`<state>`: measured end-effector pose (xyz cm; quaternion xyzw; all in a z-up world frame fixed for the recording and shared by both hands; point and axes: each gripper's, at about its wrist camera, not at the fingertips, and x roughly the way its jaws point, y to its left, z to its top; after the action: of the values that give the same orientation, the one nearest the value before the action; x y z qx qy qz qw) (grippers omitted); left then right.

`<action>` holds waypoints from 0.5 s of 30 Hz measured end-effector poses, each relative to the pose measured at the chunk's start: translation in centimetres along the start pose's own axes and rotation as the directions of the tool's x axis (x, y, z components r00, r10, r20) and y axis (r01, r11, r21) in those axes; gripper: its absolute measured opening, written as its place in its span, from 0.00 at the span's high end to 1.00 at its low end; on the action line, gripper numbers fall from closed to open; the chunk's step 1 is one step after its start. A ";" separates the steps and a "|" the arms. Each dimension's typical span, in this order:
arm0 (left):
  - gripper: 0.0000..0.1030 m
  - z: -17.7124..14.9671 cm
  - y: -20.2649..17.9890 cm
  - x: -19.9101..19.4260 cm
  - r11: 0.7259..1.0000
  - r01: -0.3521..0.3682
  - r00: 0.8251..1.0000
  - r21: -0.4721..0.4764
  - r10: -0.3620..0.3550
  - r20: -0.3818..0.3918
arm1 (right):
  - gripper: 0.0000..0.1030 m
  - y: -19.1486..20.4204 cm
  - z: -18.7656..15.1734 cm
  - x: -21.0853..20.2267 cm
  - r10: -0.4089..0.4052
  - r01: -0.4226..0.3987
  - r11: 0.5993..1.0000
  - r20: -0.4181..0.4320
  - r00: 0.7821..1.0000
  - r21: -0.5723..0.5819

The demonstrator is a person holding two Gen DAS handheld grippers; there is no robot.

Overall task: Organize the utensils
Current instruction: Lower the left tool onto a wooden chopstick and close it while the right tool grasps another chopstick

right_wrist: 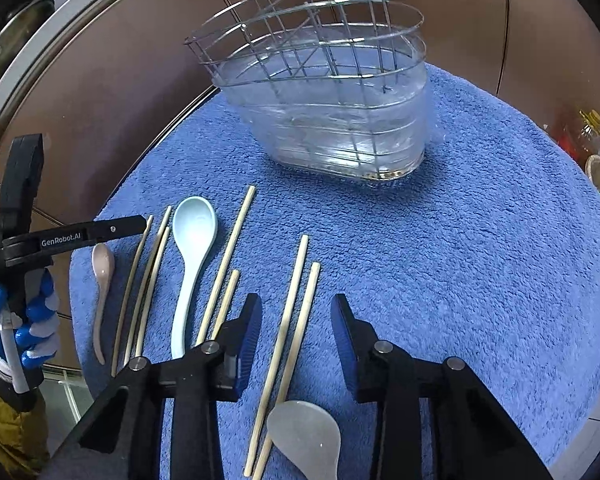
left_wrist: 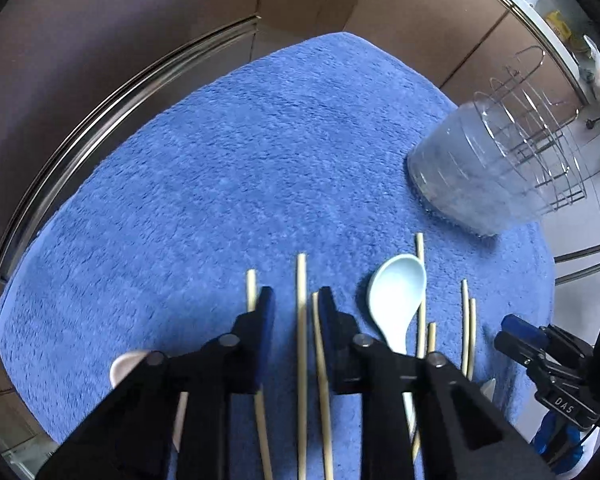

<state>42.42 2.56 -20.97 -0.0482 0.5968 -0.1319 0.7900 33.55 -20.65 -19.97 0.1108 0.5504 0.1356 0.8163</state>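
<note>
Chopsticks (right_wrist: 224,262) lie loose in rough rows on the blue towel (right_wrist: 480,240), eight countable from the right wrist, with three spoons: pale blue (right_wrist: 190,264), pink (right_wrist: 102,280), whitish (right_wrist: 304,436). The wire basket (right_wrist: 320,92) (in a clear tub) stands behind, apparently empty. Right gripper (right_wrist: 296,326) is open above one pair; left gripper (left_wrist: 296,312) is open around two sticks. Risk: thin sticks may roll or cross, so one slips out.
</note>
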 end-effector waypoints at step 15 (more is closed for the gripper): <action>0.90 1.5 -1.5 3.2 0.996 -0.086 0.993 0.029 0.088 -0.072 | 0.80 -0.1 1.7 3.5 -0.059 0.057 0.998 -0.093 0.994 -0.025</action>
<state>44.40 0.13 -23.19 -0.0069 0.6251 -0.1066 0.7732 36.39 -19.66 -22.38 0.0793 0.5895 0.1229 0.7944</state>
